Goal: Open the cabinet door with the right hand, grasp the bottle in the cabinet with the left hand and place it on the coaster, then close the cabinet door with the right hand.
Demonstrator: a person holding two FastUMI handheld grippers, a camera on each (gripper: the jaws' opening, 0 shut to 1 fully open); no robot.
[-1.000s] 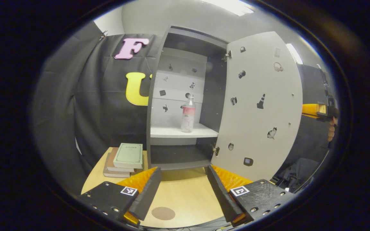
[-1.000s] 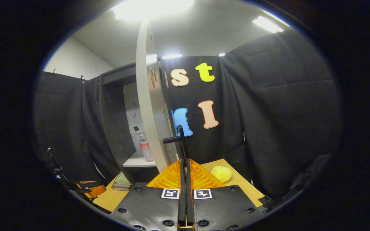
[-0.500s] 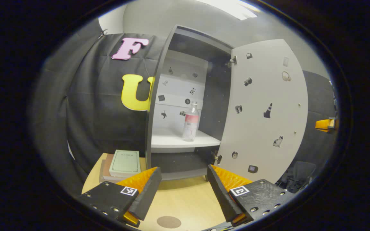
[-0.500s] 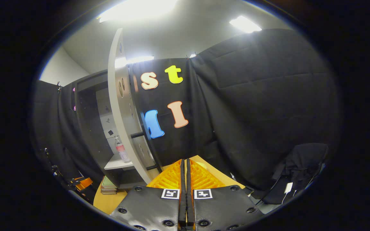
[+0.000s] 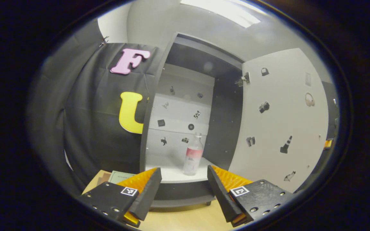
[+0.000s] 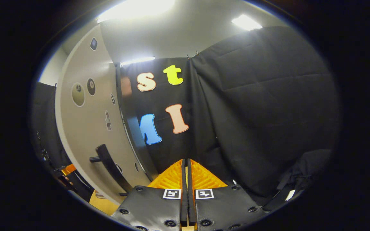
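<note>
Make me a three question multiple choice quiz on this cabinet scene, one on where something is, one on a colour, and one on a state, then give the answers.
1. Where does the clear plastic bottle stand?
A. on the white cabinet shelf
B. on the wooden table
C. on the books

2. What colour is the bottle's label band?
A. blue
B. red-pink
C. green

3. How is the grey cabinet door?
A. shut
B. swung open
C. removed

Answers: 1 A, its base rests on the shelf. 2 B, a red-pink band wraps its middle. 3 B, it hangs open on its hinges, showing the inside. The left gripper is open before the bottle.
</note>
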